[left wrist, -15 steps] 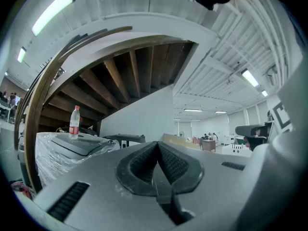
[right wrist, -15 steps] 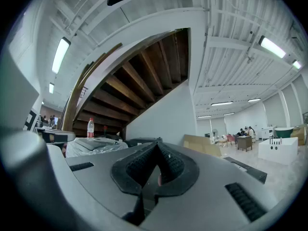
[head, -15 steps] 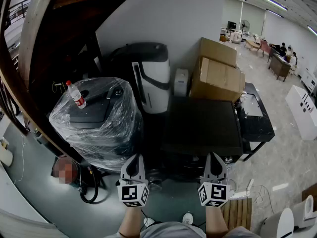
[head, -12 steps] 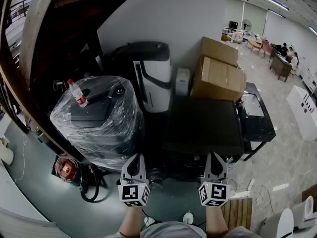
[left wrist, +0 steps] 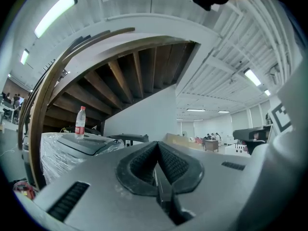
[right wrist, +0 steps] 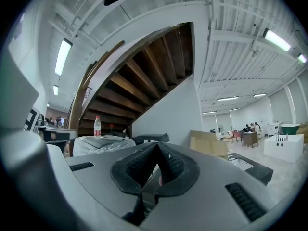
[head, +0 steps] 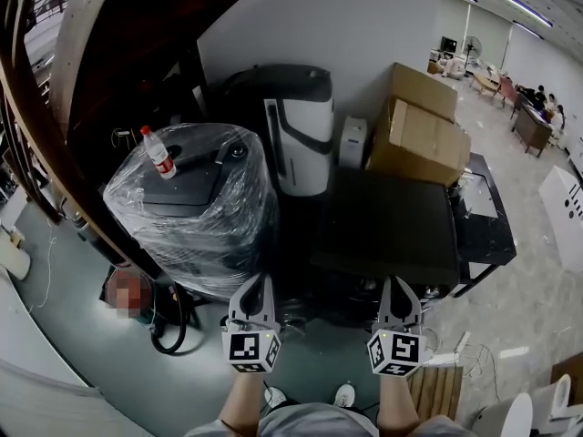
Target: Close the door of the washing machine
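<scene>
Near the bottom of the head view, the left gripper (head: 256,289) and the right gripper (head: 398,289) hang side by side. Both have their jaws clenched on nothing, as each gripper view shows. Over the last half second the grippers have barely moved in the frame, but the room has slid up and to the right. The bottle (head: 158,151) on the plastic-wrapped machine (head: 196,217) sits higher, and a shoe (head: 344,395) now shows at the near edge. That suggests the person has shifted or looked further down, not reached out. The dark box just beyond the grippers is probably the washing machine (head: 383,230). Its door, on the shadowed near face, cannot be made out. The closing push seems not yet begun.
</scene>
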### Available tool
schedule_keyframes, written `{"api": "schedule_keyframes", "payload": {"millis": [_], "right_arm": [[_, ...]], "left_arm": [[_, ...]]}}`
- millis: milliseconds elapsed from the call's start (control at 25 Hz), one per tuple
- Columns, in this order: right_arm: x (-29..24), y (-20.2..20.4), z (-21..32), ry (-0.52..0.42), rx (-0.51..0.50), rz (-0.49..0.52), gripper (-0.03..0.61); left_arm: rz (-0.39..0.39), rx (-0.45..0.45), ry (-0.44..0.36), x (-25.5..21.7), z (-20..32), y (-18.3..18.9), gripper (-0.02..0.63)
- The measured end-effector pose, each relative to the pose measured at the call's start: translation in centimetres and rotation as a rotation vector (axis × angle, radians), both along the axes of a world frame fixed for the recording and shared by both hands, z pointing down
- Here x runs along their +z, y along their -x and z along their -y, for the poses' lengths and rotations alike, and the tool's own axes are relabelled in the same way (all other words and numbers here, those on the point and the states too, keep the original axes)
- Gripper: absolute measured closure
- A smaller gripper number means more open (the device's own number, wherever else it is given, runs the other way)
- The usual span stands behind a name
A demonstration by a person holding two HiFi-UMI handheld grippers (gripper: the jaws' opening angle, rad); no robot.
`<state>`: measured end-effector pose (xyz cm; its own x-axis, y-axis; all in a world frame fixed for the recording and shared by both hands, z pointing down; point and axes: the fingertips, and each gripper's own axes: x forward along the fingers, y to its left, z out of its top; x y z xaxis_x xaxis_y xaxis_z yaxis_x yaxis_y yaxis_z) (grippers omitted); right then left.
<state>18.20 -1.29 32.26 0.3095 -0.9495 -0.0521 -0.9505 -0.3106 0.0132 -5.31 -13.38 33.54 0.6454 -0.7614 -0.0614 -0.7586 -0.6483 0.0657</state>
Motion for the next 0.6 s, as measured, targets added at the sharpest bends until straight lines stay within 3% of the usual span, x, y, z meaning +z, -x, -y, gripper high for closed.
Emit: {"api": "schedule_keyframes", "payload": {"millis": [600], "right_arm": [[4.2, 5.9, 6.4, 0.095, -0.180, 0.017, 0.577]], "left_arm": [[-0.003, -0.068, 0.005, 0.7, 1.5, 3.7, 0.612]]}}
